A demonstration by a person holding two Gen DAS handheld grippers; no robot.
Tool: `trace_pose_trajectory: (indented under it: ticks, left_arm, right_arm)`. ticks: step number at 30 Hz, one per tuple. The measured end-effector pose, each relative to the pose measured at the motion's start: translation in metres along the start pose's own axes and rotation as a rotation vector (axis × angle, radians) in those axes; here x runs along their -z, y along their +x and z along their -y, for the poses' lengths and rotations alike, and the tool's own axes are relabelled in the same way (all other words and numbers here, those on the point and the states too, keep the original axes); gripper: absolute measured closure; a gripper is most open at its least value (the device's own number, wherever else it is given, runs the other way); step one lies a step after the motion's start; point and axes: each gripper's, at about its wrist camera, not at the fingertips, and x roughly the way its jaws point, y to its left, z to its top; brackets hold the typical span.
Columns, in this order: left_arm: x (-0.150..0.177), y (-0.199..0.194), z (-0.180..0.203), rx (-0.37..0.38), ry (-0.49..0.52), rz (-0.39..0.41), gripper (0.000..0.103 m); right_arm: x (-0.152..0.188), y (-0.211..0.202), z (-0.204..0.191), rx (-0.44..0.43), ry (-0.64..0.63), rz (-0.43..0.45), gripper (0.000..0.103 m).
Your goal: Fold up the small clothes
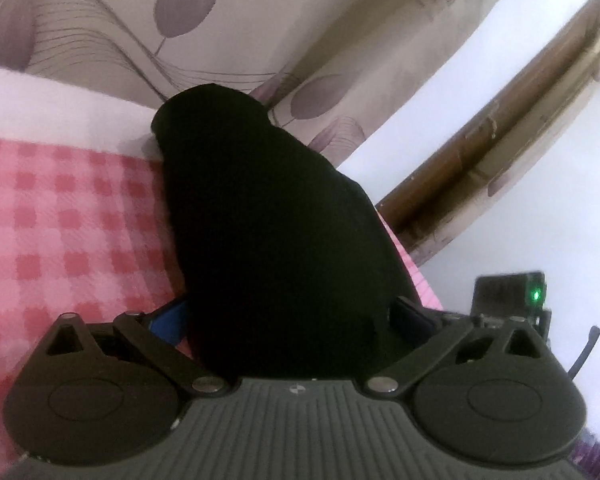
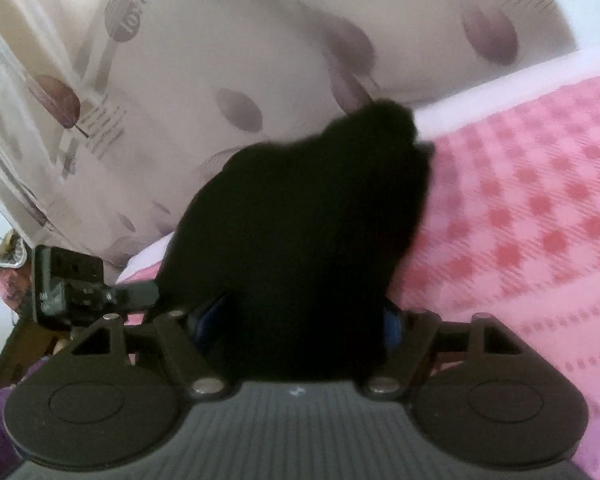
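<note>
Looking soft and floppy, the black cloth (image 1: 276,220) wants grabbing at its twelve o'clock edge. Left claw (image 1: 290,316) and right claw (image 2: 300,316) gape around it; whether they pinch, I cannot tell.

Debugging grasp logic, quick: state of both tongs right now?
Left tongs: open, black cloth lying between them.
Right tongs: open, black cloth between them too.

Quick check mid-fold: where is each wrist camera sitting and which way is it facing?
Left wrist: on the left gripper, facing forward along its fingers at black cloth on the pink checked cover; the other gripper's body shows at right.
Right wrist: on the right gripper, same forward view; cover at right.
Shared: cloth, cover, leaf-print curtain.
</note>
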Motion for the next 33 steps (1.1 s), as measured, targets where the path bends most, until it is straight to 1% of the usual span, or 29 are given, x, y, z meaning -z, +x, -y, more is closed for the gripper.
trace_pose_trajectory:
  ticks: [1,2,3,4,5,6,7,10,12,17,20,23,28,33]
  left_arm:
    - [-0.001,0.003,0.002,-0.021,0.016,0.005,0.015]
    - [0.0,0.005,0.003,-0.041,0.026,0.011,0.021]
    - [0.0,0.008,0.004,-0.061,0.028,0.019,0.03]
    - [0.001,0.008,0.004,-0.08,0.029,0.028,0.038]
    - [0.001,0.008,0.006,-0.103,0.038,0.031,0.041]
    - [0.002,0.009,0.01,-0.126,0.052,0.034,0.046]
    - [0.005,0.009,0.015,-0.158,0.069,0.041,0.049]
    - [0.01,0.008,0.034,-0.23,0.103,0.072,0.057]
    - [0.015,0.006,0.048,-0.278,0.128,0.091,0.058]
    - [0.024,-0.016,0.076,-0.347,0.19,0.1,0.059]
    - [0.031,-0.039,0.087,-0.362,0.194,0.113,0.059]
    - [0.041,-0.063,0.101,-0.39,0.221,0.129,0.059]
    - [0.063,-0.105,0.124,-0.428,0.26,0.144,0.059]
    - [0.085,-0.144,0.139,-0.457,0.265,0.167,0.06]
  right_arm:
    - [-0.003,0.005,0.002,-0.019,0.007,-0.005,0.027]
    - [-0.005,0.009,0.002,-0.028,0.012,-0.005,0.028]
    - [-0.006,0.014,0.002,-0.031,0.016,-0.01,0.036]
    - [-0.005,0.017,-0.001,-0.014,-0.001,-0.015,0.049]
    - [-0.005,0.019,-0.007,0.001,-0.027,-0.03,0.054]
    - [-0.003,0.02,-0.014,0.02,-0.061,-0.034,0.057]
    - [-0.001,0.02,-0.019,0.036,-0.084,-0.028,0.06]
    - [0.004,0.016,-0.03,0.067,-0.098,0.003,0.063]
    - [0.01,0.011,-0.039,0.068,-0.1,0.032,0.064]
    - [0.023,-0.001,-0.069,0.06,-0.095,0.06,0.064]
    - [0.031,-0.01,-0.089,0.05,-0.099,0.076,0.064]
    - [0.042,-0.02,-0.11,0.03,-0.091,0.093,0.064]
    - [0.062,-0.032,-0.145,0.005,-0.11,0.094,0.064]
    - [0.081,-0.04,-0.177,-0.022,-0.129,0.094,0.064]
